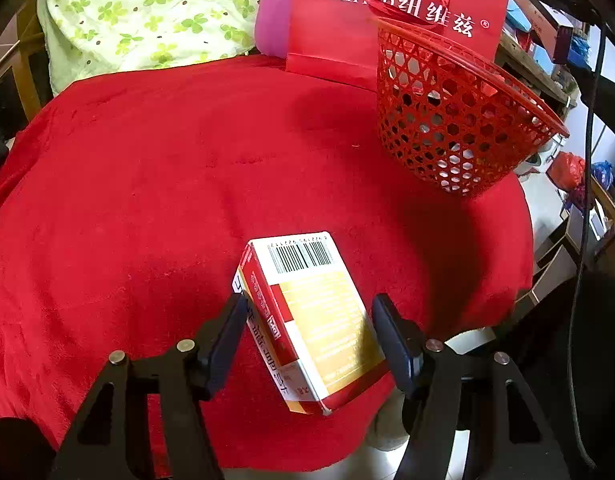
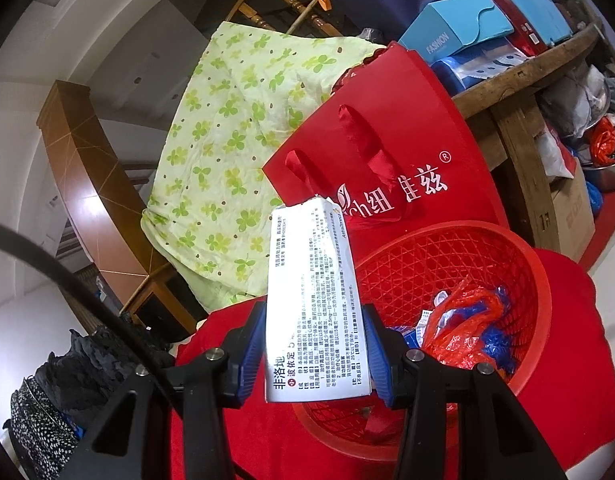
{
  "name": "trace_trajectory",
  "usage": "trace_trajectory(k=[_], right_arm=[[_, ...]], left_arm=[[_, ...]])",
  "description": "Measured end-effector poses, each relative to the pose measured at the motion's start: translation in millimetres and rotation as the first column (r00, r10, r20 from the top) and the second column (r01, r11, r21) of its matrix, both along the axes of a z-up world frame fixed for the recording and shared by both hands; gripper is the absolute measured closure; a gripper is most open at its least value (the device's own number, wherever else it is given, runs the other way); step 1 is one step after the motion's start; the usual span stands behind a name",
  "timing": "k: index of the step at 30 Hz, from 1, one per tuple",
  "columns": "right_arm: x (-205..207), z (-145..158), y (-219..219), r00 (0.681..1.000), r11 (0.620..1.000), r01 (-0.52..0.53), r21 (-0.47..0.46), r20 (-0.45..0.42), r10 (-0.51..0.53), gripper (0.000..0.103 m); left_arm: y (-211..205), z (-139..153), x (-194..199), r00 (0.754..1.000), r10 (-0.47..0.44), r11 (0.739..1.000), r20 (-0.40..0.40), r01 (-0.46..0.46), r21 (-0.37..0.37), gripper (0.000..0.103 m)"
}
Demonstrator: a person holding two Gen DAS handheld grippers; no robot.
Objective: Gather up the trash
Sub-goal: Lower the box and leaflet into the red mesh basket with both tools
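Red bag (image 1: 391, 20) reads "Nilrich"; blue box (image 2: 453, 30) reads "FASHION"; barcoded carton (image 1: 311, 320)

You get even, moderately bright indoor light in both views, with saturated reds and a soft shadow on the red blanket (image 1: 147, 200) left of the mesh basket (image 1: 447, 120). Fisheye bending curves everything toward black vignetted corners. Focus stays sharp centrally; the white wall (image 2: 11, 208) glares slightly.

Left claw (image 1: 309, 340): black frame, dark pads, silver screws. Right claw (image 2: 313, 354): black frame, blue ribbed pads, black cable at left.
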State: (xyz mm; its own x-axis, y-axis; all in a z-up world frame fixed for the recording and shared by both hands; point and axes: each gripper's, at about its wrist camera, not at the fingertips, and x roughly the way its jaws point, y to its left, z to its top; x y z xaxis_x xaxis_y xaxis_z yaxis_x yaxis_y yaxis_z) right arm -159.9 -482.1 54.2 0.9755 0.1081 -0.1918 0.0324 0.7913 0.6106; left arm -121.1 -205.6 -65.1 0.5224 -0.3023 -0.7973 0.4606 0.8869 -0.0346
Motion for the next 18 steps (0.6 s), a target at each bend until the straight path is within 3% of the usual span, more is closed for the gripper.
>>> trace_trajectory(k=[4, 10, 18], right_arm=[[0.8, -0.3, -2.4, 1.000, 1.000, 0.001, 0.007, -0.001, -0.001, 0.054], [-3.4, 2.2, -2.0, 1.000, 1.000, 0.011, 0.004, 0.017, -0.011, 0.054], [-11.7, 4.1, -9.7, 0.999, 0.999, 0.032, 0.008, 0.038, -0.032, 0.054]], left_arm=[[2.8, 5.8, 10.0, 1.000, 0.005, 1.000, -0.009, -0.005, -0.018, 0.038], [10.8, 28.6, 17.8, 0.998, 0.037, 0.999, 0.046, -0.036, -0.029, 0.038], [-18.6, 118.6, 29.6, 0.970, -0.010, 0.997, 0.243, 0.029, -0.076, 0.038]])
